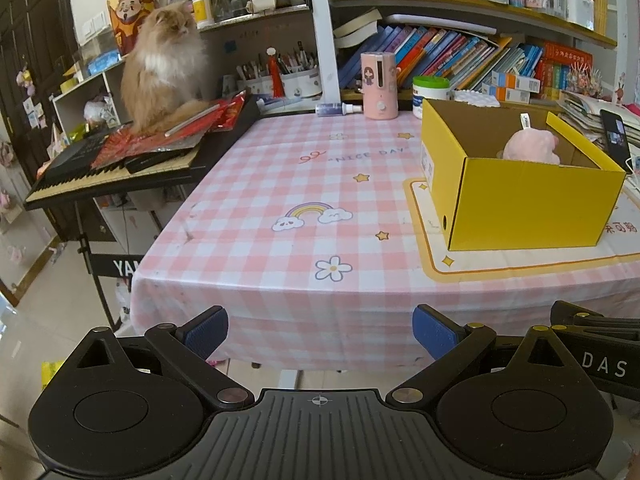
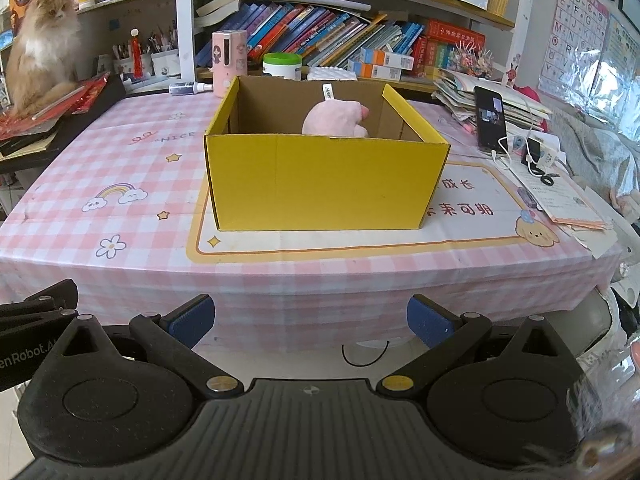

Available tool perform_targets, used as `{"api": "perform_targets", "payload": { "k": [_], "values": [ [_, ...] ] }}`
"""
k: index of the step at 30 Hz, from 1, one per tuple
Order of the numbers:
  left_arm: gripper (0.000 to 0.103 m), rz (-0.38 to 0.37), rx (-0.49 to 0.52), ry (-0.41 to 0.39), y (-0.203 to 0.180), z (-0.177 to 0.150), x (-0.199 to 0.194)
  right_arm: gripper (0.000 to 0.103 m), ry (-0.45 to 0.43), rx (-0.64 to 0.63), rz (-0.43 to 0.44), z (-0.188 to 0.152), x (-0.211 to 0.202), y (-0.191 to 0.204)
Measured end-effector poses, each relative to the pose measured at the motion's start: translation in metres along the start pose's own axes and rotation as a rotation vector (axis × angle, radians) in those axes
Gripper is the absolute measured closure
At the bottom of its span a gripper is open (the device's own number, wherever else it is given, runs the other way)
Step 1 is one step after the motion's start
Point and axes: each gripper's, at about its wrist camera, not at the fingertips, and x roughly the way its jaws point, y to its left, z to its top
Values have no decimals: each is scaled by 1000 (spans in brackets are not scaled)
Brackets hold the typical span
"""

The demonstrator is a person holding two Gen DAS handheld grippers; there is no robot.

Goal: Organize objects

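Yellow box (image 2: pixel 324 180) w/ pink plush (image 2: pixel 336 120) inside sits dead ahead of right gripper (image 2: pixel 310 322); left gripper (image 1: pixel 320 332) sees it off right. Both fingers apart, empty.

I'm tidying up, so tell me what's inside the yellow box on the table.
A pink plush toy with a white tag sits inside the yellow box, toward the back. The front wall hides the toy's lower part and the box floor, so anything else lying there cannot be seen.

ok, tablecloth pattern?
Pink-and-white check tablecloth with rainbow, star and flower prints; clearest in the left wrist view.
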Motion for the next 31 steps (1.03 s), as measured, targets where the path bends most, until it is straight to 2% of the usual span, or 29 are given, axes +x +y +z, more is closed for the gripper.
{"api": "perform_targets", "payload": {
  "k": [31],
  "values": [
    [3, 10, -19, 24, 7, 0, 8, 0, 2, -9, 20, 2, 3, 9]
  ]
}}
